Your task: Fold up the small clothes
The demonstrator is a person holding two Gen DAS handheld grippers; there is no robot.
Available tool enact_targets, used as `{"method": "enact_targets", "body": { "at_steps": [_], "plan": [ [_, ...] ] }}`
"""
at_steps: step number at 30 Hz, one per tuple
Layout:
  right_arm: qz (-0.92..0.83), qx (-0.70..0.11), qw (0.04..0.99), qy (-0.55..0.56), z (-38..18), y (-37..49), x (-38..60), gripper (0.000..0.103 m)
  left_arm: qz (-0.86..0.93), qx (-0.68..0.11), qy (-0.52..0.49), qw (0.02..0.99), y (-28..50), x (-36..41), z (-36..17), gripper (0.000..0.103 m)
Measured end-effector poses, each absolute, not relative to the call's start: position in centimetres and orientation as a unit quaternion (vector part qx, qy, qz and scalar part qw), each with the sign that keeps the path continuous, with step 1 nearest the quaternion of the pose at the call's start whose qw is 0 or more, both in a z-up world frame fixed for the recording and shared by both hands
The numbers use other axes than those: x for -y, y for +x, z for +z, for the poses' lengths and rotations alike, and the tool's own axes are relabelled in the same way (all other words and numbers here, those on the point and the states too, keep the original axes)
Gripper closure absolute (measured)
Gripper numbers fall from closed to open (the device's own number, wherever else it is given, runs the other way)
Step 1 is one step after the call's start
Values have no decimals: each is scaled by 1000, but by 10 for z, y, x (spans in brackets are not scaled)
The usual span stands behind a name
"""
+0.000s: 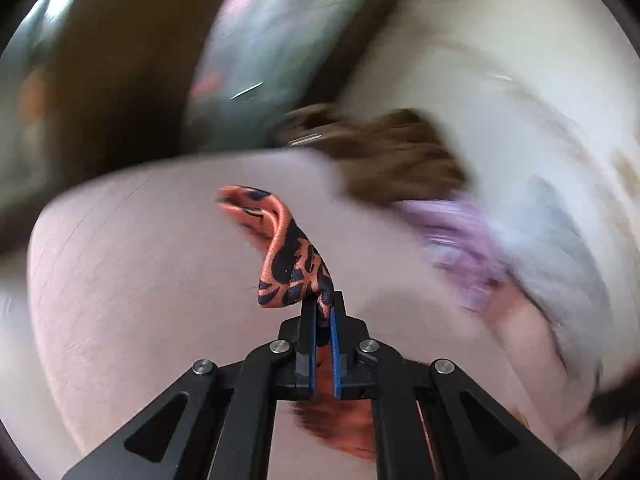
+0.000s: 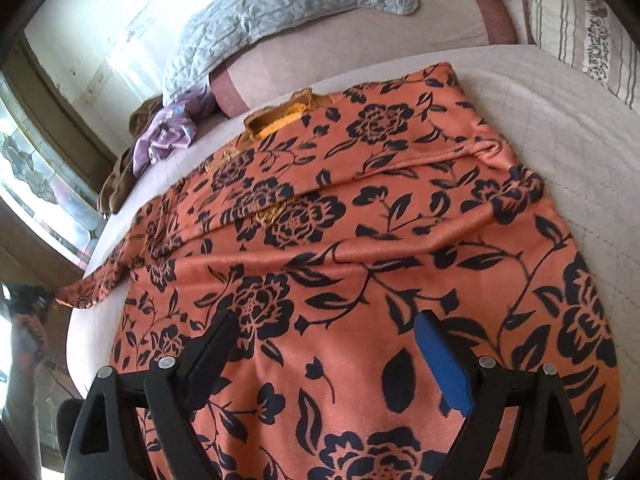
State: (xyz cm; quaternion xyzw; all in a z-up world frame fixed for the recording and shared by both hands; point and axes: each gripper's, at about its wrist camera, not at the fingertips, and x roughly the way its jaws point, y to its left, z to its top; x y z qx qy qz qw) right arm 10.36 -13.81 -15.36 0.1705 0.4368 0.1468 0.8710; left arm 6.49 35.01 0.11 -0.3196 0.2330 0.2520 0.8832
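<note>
An orange garment with a dark floral print (image 2: 360, 248) lies spread on the pale bed cover (image 2: 540, 96), partly folded, its yellow-trimmed neckline (image 2: 280, 120) at the far end. My right gripper (image 2: 328, 332) is open just above the garment's near part, empty. My left gripper (image 1: 322, 312) is shut on a corner of the same orange floral garment (image 1: 288, 256), which sticks up from between the blue pads; the left wrist view is motion-blurred. In the right wrist view a sleeve end (image 2: 88, 288) stretches off the bed's left edge.
A brown garment (image 2: 120, 176) and a purple one (image 2: 164, 140) lie heaped at the bed's far left; they also show in the left wrist view (image 1: 400, 156). A grey quilted blanket (image 2: 288, 0) lies beyond. A striped pillow (image 2: 580, 20) is at the far right. A window (image 2: 36, 168) is at left.
</note>
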Motion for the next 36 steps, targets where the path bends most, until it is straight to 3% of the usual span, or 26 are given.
{"method": "enact_targets", "body": {
  "at_steps": [7, 12, 13, 15, 16, 18, 27, 33, 34, 36],
  "plan": [
    [153, -400, 877, 217, -140, 97, 160, 12, 29, -224, -205, 952, 145, -146, 73, 98],
    [144, -376, 882, 246, -130, 89, 186, 12, -91, -270, -160, 945, 191, -17, 55, 92],
    [143, -372, 882, 252, -129, 88, 192, 12, -108, -297, -147, 937, 203, 2, 41, 66],
    [137, -369, 881, 262, -127, 87, 203, 12, -129, -360, -113, 917, 219, 27, 9, 28],
    [135, -370, 879, 267, -127, 88, 208, 12, -122, -397, -93, 905, 225, 34, -12, 28],
    [132, -371, 878, 273, -127, 90, 216, 12, -105, -431, -84, 892, 221, 17, -39, 29],
    [161, -380, 857, 307, -114, 160, 215, 12, 50, -400, -184, 896, 125, -168, -76, 29],
    [86, -466, 842, 257, -142, 252, 188, 12, 89, -402, -246, 877, 113, -218, -113, 29],
    [76, -482, 839, 241, -150, 261, 181, 16, 86, -398, -250, 878, 109, -223, -116, 29],
    [49, -502, 843, 188, -156, 268, 166, 36, 83, -396, -249, 880, 108, -226, -119, 29]
  ]
}}
